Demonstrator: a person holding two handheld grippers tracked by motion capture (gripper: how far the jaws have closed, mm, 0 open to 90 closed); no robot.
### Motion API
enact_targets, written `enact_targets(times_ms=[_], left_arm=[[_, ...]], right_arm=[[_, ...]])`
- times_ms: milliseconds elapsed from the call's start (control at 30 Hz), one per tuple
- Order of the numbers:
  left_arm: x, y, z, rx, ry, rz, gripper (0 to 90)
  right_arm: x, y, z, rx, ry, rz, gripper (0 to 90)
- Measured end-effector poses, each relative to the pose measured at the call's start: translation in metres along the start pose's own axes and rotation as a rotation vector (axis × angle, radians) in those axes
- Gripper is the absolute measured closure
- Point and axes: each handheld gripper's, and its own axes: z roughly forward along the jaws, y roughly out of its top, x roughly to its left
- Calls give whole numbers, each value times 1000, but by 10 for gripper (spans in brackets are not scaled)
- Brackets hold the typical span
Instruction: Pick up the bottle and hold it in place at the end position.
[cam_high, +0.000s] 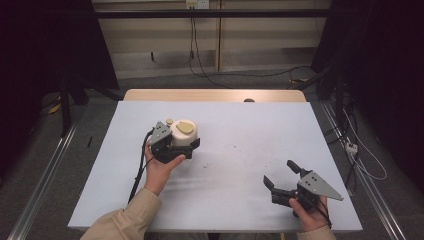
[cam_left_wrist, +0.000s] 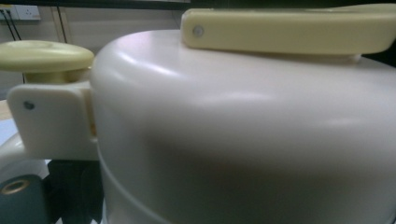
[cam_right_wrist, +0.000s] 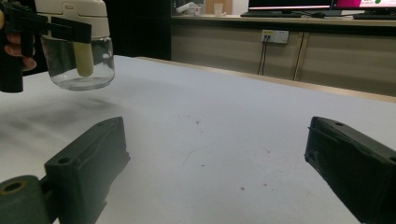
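Left gripper (cam_high: 175, 147) jaws clamped on jar (cam_high: 183, 134) lid; right gripper (cam_high: 281, 179) jaws wide, idle. My guess: holding step; next I bring right in.

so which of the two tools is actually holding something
The left tool: its jaws clamp the cream lid of the jar, lifted off the table. The right tool is open, with only bare table between its jaws.

A broad stretch of bare white table (cam_high: 235, 150) lies open between the two grippers. The only obstacle is the jar (cam_high: 183, 134) gripped at left-centre, well apart from the right gripper (cam_high: 281, 173).
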Motion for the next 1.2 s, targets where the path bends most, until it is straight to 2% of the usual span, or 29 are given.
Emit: enact_targets(times_ms=[667, 1200], left_arm=[[-2, 0, 16, 3, -6, -12, 62], [-9, 2, 35, 4, -27, -2, 62]], right_arm=[[0, 0, 0, 1, 5, 0, 51], [-2, -1, -1, 0, 4, 2, 51]])
